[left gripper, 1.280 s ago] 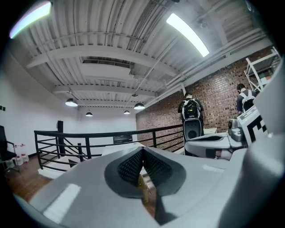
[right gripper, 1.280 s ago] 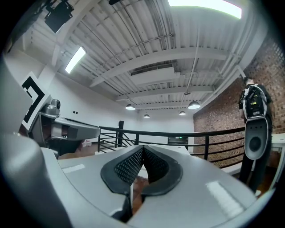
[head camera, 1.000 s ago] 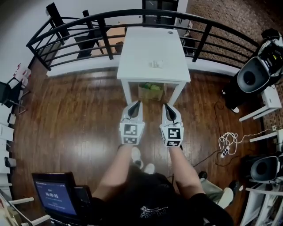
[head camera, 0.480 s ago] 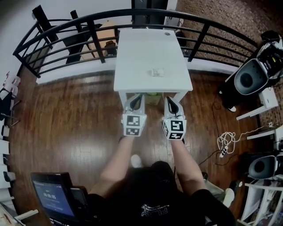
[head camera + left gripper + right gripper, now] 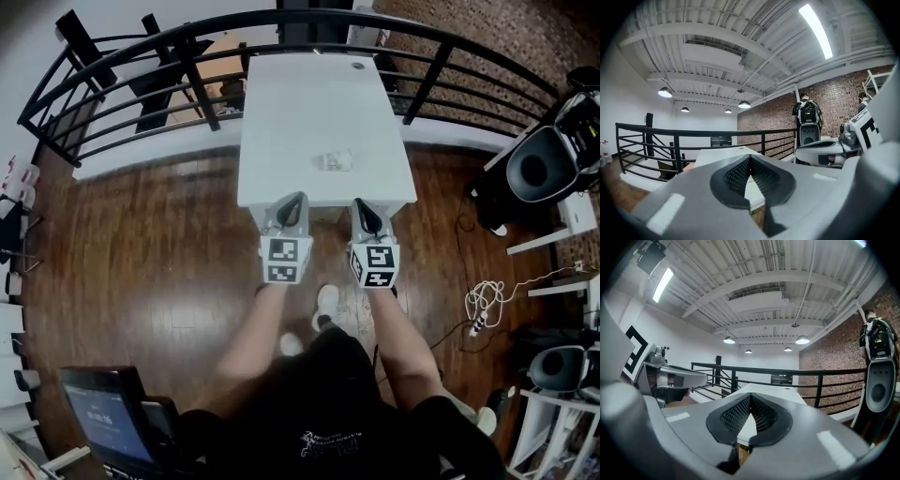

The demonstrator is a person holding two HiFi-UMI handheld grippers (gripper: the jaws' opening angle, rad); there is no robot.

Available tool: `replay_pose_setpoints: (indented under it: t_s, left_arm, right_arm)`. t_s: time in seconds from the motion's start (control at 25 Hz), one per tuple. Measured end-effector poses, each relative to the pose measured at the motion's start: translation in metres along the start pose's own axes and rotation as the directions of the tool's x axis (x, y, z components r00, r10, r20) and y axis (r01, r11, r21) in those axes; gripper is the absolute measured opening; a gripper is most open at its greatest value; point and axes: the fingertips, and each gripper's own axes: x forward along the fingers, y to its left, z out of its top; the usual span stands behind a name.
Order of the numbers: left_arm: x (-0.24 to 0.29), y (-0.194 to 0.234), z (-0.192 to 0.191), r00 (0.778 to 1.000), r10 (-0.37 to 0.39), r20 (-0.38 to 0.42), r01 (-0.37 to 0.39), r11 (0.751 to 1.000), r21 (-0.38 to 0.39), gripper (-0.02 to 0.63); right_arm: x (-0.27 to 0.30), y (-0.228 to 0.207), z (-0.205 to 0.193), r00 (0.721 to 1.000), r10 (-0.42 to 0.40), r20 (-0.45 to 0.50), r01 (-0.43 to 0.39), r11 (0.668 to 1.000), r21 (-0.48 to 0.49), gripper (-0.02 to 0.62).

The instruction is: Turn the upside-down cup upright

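The job had not started yet. The small clear cup (image 5: pixel 335 161) sat near the middle of the white counter (image 5: pixel 309 94), well apart from both grippers. The left gripper (image 5: pixel 294 199) and the right gripper (image 5: pixel 362 204) hung at the counter's near edge, jaws pressed together, holding nothing.

White surface (image 5: pixel 319 103) stands against a curved black railing (image 5: pixel 194 84) on a dark wooden floor (image 5: pixel 141 262). A small dark round fitting (image 5: pixel 356 66) sits near the surface's far edge. Coiled white cable (image 5: pixel 480 305) lies on the floor at right. There is a lit screen (image 5: pixel 98 417) at lower left. Brick wall (image 5: pixel 834 101) and hanging ceiling lamps (image 5: pixel 664 92) are beyond.
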Motion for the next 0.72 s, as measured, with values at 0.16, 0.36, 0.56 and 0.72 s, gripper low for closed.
replay_pose_setpoints:
  t_s: [0.16,0.36,0.56,0.72]
  left_arm:
    - [0.039,0.011,-0.005,0.999,0.026,-0.03,-0.026,1.0,0.006,-0.003]
    - [0.09,0.018,-0.012,0.996,0.05,-0.07,-0.05,0.999,0.006,-0.003]
    - [0.131,0.014,-0.029,0.989,0.067,-0.13,-0.067,0.998,0.001,-0.003]
    - [0.148,0.02,-0.04,0.981,0.092,-0.169,-0.092,0.996,0.01,-0.003]
  right_arm:
    - [0.037,-0.022,-0.011,0.999,0.027,-0.027,-0.026,1.0,0.016,0.014]
    - [0.081,-0.047,-0.028,0.995,0.067,-0.074,-0.064,0.997,0.046,0.014]
    - [0.121,-0.072,-0.054,0.98,0.132,-0.149,-0.117,0.987,0.106,0.015]
    - [0.144,-0.079,-0.071,0.961,0.197,-0.195,-0.169,0.974,0.149,0.018]
